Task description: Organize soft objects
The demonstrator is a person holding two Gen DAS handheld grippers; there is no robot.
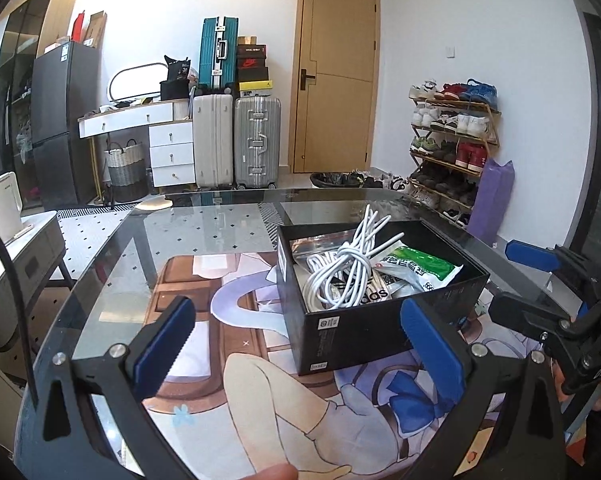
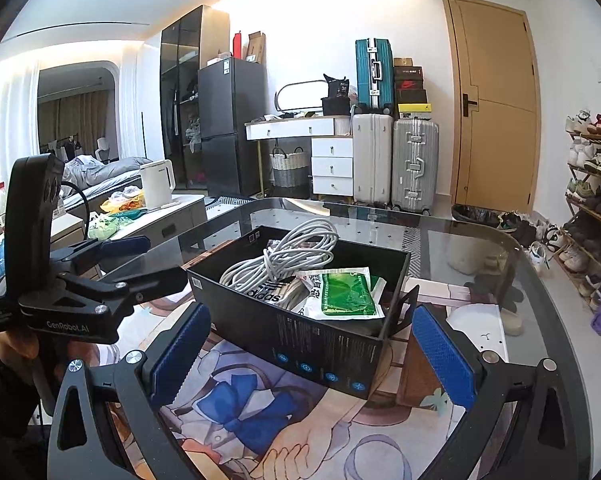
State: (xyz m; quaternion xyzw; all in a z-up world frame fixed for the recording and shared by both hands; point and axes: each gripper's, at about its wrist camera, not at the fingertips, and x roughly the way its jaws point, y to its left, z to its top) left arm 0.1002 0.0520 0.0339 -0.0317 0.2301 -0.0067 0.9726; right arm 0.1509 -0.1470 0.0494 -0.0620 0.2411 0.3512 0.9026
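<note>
Left wrist view: left gripper has both blue-padded fingers spread wide with nothing between them, held over the glass table just short of one black box. One box only, open-topped, resting on a printed cartoon mat that lies on the glass. Contents counted: one bundle of white cable, coiled and tied around its own middle, with a loop sticking up above the rim; one green-and-white packet lying flat toward the box's right side; one bag with black adidas lettering partly under the cable; one silvery pouch at the back, mostly covered. Right gripper shows at the right edge of this view, beside the box, its two fingers apart and holding nothing. Right wrist view: right gripper likewise stands agape and empty, its two blue pads flanking the near corner of the box without touching it; cable, packet and adidas bag all sit inside. Left gripper appears at left, fingers apart, tips near the box's left corner; a hand grips its handle. Background count: three suitcases, one teal stacked above one white and one silver, standing beside one wooden door.
</note>
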